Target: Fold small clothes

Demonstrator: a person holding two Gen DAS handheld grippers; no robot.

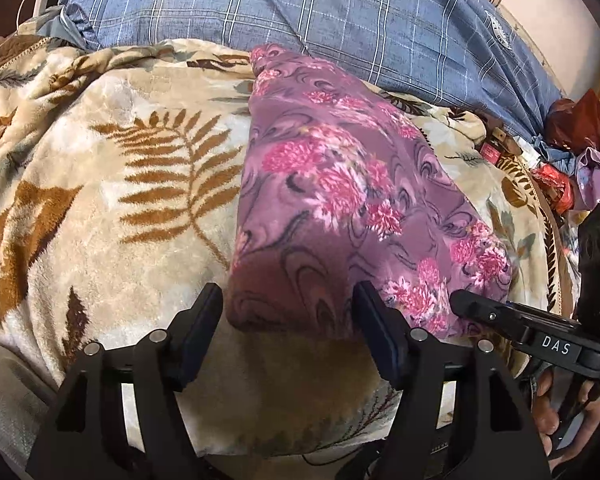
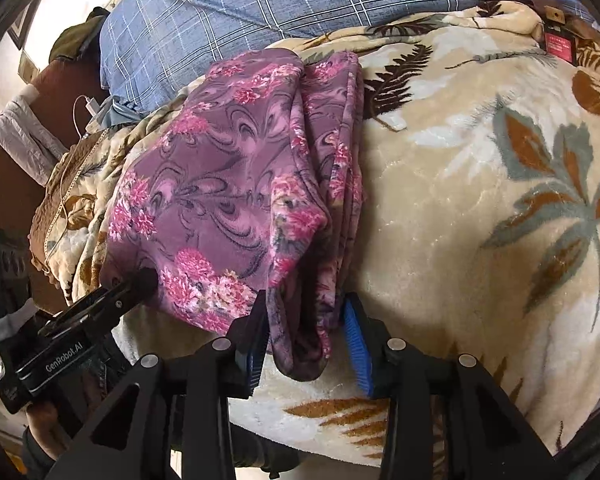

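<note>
A purple garment with pink flowers lies folded lengthwise on a beige leaf-print blanket. My left gripper is open, its fingers astride the garment's near left corner. The right gripper's fingers reach in from the right at the near right corner. In the right wrist view the garment has bunched layers along its right edge. My right gripper stands open with the bunched near end between its blue pads, not pinched. The left gripper's fingertip touches the garment's near left corner.
A blue plaid pillow lies beyond the garment. A pile of other clothes and red items sits at the far right. A white charger and cable lie at the bed's left edge. The blanket spreads right of the garment.
</note>
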